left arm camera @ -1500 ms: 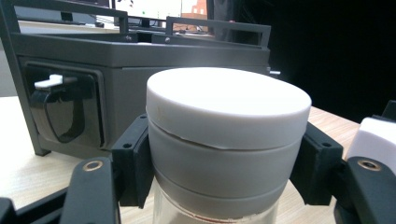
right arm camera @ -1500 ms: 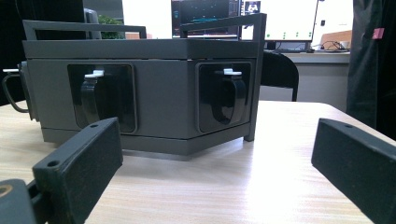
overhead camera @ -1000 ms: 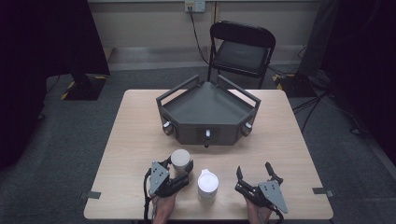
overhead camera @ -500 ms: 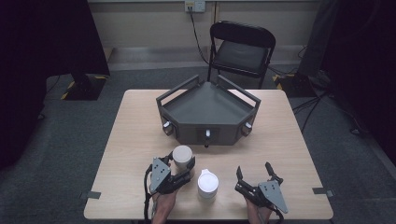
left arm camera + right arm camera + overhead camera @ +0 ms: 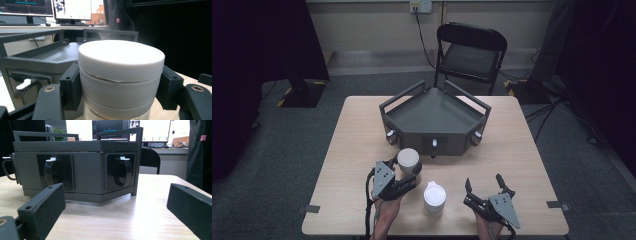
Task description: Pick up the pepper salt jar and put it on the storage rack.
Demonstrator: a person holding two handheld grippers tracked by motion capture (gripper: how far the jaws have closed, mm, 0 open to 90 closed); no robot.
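One jar (image 5: 409,159) in left tool (image 5: 408,176)

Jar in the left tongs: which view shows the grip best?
The left gripper view: the jar sits close up, with both pads pressed against the sides of its white lid. The high view shows the jar small, from above, in the left tongs, contact unclear. The right gripper view faces the grey tray instead.

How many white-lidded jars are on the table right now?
2. One jar is clamped in the left gripper, just in front of the grey tray. The other jar stands free between the two grippers.
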